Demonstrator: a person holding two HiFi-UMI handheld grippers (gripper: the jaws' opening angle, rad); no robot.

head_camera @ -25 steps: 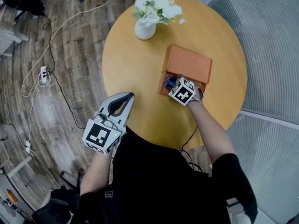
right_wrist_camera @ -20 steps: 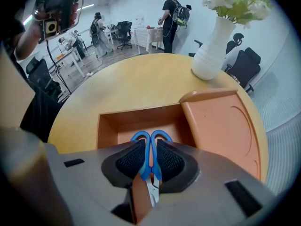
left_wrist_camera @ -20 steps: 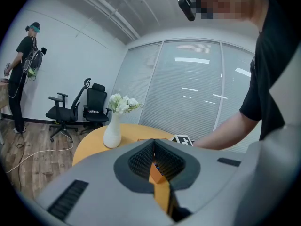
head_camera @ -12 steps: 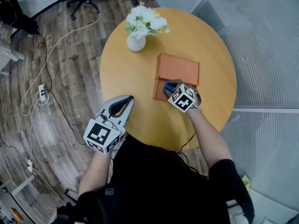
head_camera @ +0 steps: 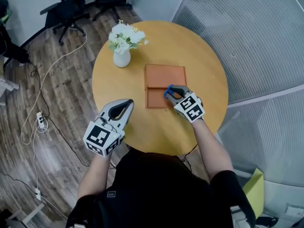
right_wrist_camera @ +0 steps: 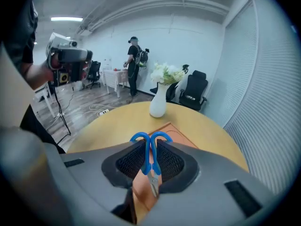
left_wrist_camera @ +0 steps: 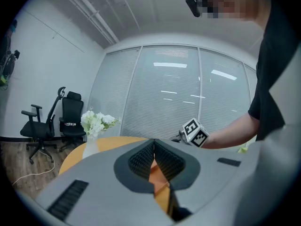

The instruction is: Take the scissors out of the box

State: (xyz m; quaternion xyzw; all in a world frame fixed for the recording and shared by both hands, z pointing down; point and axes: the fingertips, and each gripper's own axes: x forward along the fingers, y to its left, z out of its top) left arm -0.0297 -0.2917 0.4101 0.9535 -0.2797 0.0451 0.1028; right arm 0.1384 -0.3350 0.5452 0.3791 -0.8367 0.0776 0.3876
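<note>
The orange box (head_camera: 164, 76) lies open in the middle of the round table (head_camera: 123, 82). Blue-handled scissors (head_camera: 167, 92) hang over the box's front right corner, and my right gripper (head_camera: 172, 91) is shut on them. In the right gripper view the blue handles (right_wrist_camera: 151, 138) stick out past the pads, the metal blades point back toward the camera, and the box (right_wrist_camera: 175, 134) lies below. My left gripper (head_camera: 126, 103) hovers over the table's near left edge, shut and holding nothing. In the left gripper view its pads (left_wrist_camera: 142, 157) meet, with the right gripper's marker cube (left_wrist_camera: 195, 132) beyond.
A white vase of white flowers (head_camera: 122, 44) stands at the table's far left. Office chairs (head_camera: 71, 8) and cables with a power strip (head_camera: 40, 121) are on the wood floor to the left. A slatted glass wall (head_camera: 256, 42) runs on the right. A person (right_wrist_camera: 134, 65) stands far off.
My right gripper has pulled back from the box's opening with the scissors shut in it, now above the box's front right corner. The left gripper has barely moved.
</note>
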